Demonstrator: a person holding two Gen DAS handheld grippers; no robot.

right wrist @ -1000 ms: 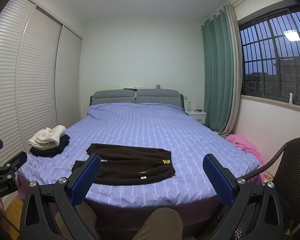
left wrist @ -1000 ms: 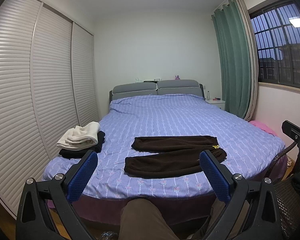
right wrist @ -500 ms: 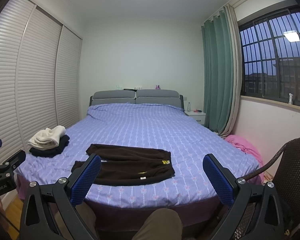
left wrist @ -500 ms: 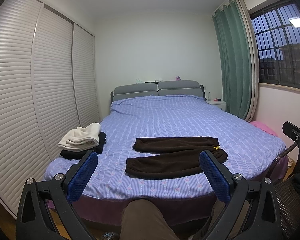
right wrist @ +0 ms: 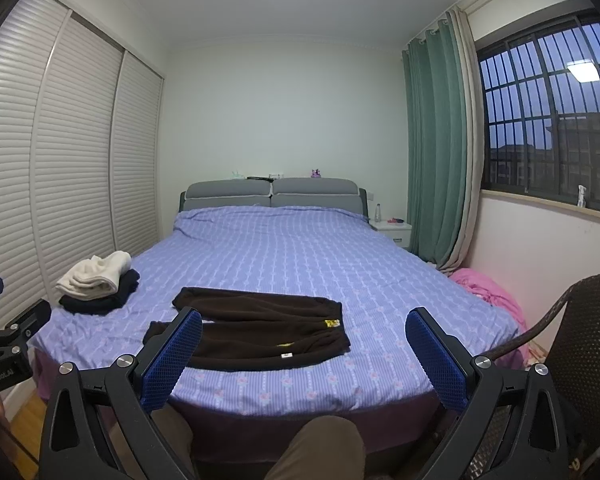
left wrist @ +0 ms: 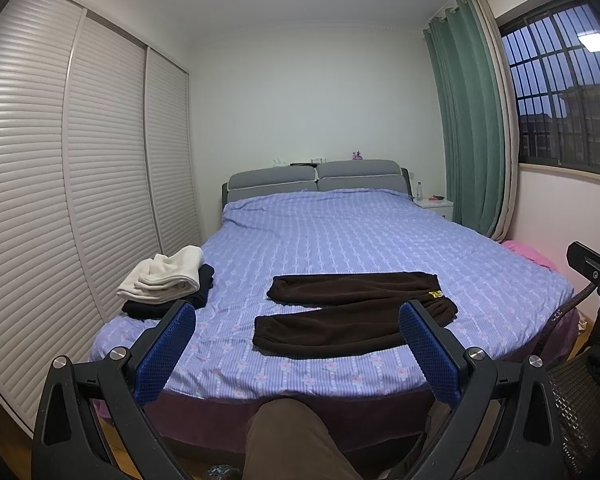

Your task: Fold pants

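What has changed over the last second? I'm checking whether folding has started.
Nothing visibly changed. The brown pants lie spread flat on the bed, untouched, and the left gripper and right gripper hang open short of them, holding nothing.

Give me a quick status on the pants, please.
Left tool and right tool open, empty. Brown pants flat on bed, unfolded. Nothing blocking.
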